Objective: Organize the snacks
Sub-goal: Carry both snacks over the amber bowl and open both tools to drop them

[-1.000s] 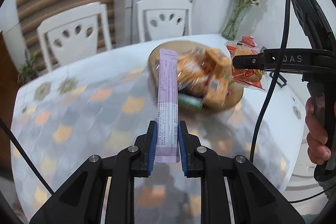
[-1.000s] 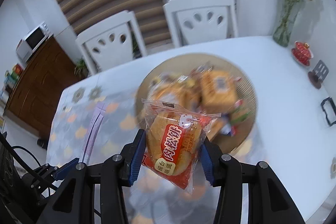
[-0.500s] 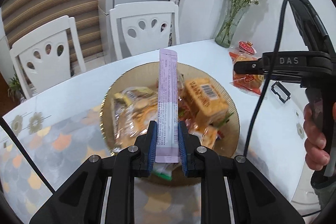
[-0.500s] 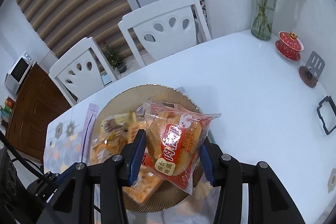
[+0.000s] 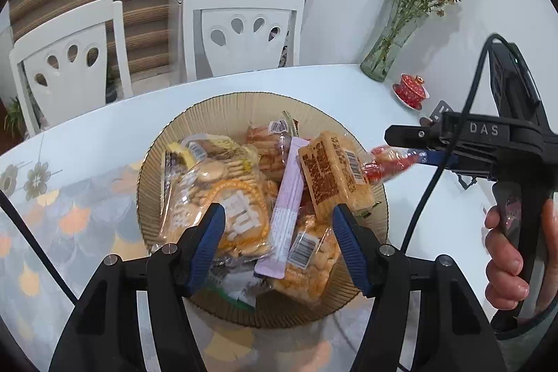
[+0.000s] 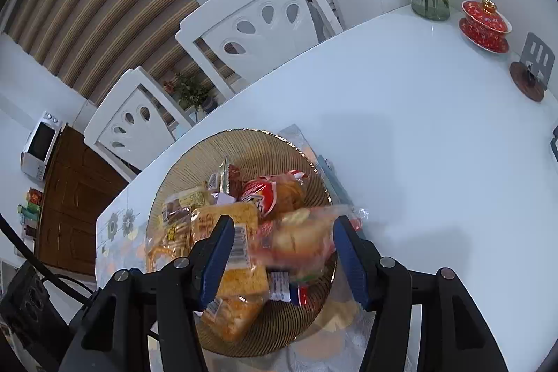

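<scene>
Left gripper (image 5: 279,232) spread wide above the near rim of the plate (image 5: 223,107), holding nothing. Pink stick pack (image 5: 284,208) lies on the snack pile, between the cracker bag (image 5: 223,197) and the orange bar (image 5: 331,173). Right gripper (image 6: 280,244) also wide; red pastry pack (image 6: 303,236), blurred, sits between its fingers over the plate's right edge, touching neither pad that can be seen. Plate (image 6: 244,149) stands near the table (image 6: 436,145) edge by the chairs. Vase (image 5: 387,54) and red cup (image 5: 411,86) at the far right corner.

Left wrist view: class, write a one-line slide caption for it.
Left gripper open above the snack-filled plate, purple stick packet lying in the pile.
</scene>
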A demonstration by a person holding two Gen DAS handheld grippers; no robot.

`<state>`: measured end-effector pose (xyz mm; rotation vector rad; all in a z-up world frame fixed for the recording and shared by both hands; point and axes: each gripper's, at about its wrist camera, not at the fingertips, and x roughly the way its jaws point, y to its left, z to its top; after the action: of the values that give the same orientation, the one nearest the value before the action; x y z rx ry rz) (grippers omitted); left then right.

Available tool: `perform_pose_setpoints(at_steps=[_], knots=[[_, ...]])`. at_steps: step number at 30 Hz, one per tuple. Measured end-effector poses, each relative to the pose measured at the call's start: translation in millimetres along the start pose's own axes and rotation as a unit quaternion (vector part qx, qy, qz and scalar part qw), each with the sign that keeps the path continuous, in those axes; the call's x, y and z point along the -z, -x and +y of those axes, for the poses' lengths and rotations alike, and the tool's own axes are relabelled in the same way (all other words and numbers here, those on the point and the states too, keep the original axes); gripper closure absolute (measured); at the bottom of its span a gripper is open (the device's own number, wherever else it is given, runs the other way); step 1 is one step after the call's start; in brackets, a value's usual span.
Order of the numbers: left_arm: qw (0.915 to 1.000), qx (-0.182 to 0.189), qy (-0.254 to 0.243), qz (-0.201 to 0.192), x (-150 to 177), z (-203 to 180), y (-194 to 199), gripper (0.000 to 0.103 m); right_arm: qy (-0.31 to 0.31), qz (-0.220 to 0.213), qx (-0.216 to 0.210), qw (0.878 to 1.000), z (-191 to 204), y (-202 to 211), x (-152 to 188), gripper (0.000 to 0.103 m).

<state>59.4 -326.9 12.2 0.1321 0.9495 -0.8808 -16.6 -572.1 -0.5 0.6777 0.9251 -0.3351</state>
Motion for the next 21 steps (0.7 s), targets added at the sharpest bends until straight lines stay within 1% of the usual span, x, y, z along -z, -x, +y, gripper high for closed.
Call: perform_pose_setpoints(at_steps=[9, 21], knots=[[1.0000, -0.002, 0.008, 0.000, 8.8, 10.7, 13.2, 0.041, 0.017, 0.003, -0.006, 1.000, 12.8, 2.8, 12.1, 0.046], [0.9999, -0.004, 0.005, -0.010, 20.1, 12.8, 40.8, 0.041, 0.030, -0.002, -0.010, 0.999, 33.4, 24.1, 29.4, 0.046]])
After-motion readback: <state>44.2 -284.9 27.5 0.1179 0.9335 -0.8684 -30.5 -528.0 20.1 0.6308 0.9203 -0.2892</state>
